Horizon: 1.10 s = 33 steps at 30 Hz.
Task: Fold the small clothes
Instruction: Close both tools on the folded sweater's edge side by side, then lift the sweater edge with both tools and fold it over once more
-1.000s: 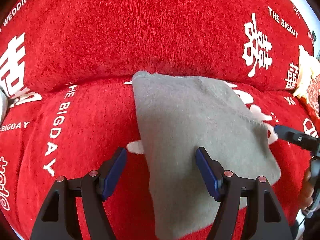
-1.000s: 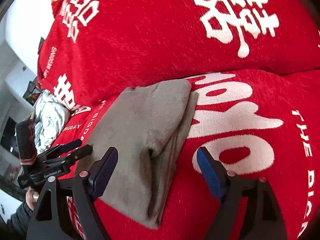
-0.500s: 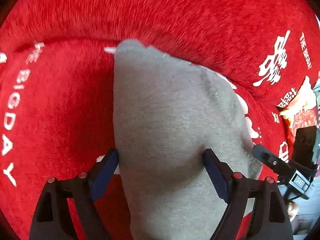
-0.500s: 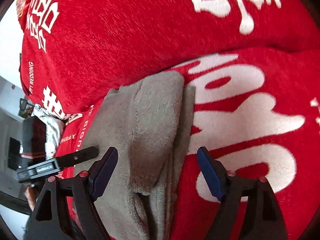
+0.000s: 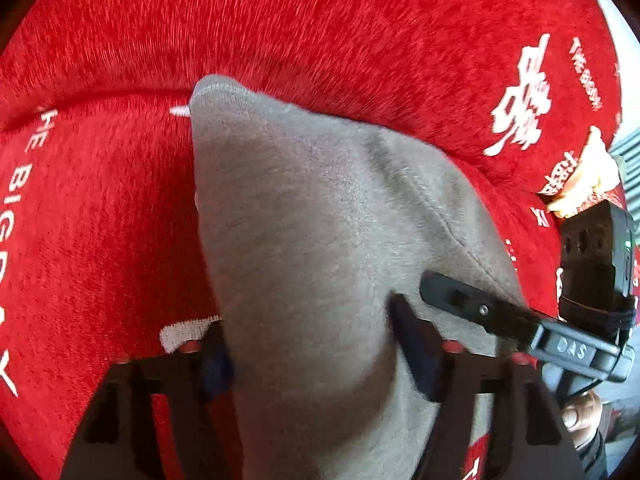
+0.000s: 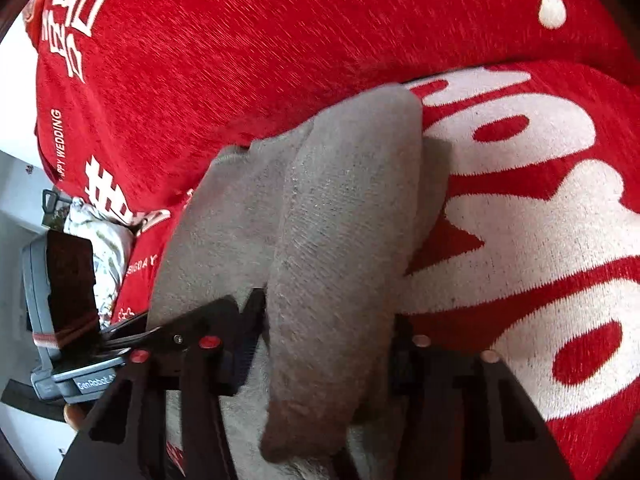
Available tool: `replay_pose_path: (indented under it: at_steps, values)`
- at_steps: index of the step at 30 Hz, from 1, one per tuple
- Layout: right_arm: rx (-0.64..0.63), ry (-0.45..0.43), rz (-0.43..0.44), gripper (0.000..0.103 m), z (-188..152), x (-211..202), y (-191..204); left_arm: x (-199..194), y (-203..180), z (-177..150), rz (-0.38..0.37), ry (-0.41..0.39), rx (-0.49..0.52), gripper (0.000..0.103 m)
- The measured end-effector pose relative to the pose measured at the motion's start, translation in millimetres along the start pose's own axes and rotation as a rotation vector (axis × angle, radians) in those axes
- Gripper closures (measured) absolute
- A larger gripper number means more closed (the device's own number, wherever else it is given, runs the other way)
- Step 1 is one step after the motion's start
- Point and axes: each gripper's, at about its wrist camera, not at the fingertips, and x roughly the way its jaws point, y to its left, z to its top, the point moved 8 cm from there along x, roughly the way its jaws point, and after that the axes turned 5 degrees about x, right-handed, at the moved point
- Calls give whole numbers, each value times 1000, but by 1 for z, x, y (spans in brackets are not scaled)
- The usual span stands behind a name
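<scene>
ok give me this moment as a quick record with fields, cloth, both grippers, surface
cloth: grey cloth, folded, layered edge seen in right wrist view
surface: red cover with white lettering
left gripper: jaws have just been closing, pads pressing the cloth's near end between them
right gripper: jaws have just been closing, pinching the raised fold of the cloth
spacing: the two grippers sit close together, side by side on the same near end
other: patterned pillow at the far left, right wrist view
</scene>
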Motion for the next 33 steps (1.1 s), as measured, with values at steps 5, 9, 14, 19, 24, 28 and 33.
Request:
replay_pose_path:
  at_steps: [5,9,14,19,24,28,33]
  values:
    - [-46,-42,-48,57,-5,-9,16,-12,-1,-3,28,-14,16,48]
    - [-64,-51,-69,57,-7,-15,27,-21,-3,-9,37,-17,25,50]
    - [-75,-45,-81,57,-18,-18,35,-30,2,-24,32,-16,21,50]
    - [-101,-45,-95,57,-33,-17,49,-42,7,-41,47,-25,25,50]
    - [-125,-49,-113,57,-47,-16,62,-50,7,-54,62,-38,35,50]
    - [-128,-56,-121,57,-58,-18,67,-57,10,-65,59,-50,28,50]
    - [-147,-66,-131,57,-74,-21,72,-65,8,-78,75,-66,43,50]
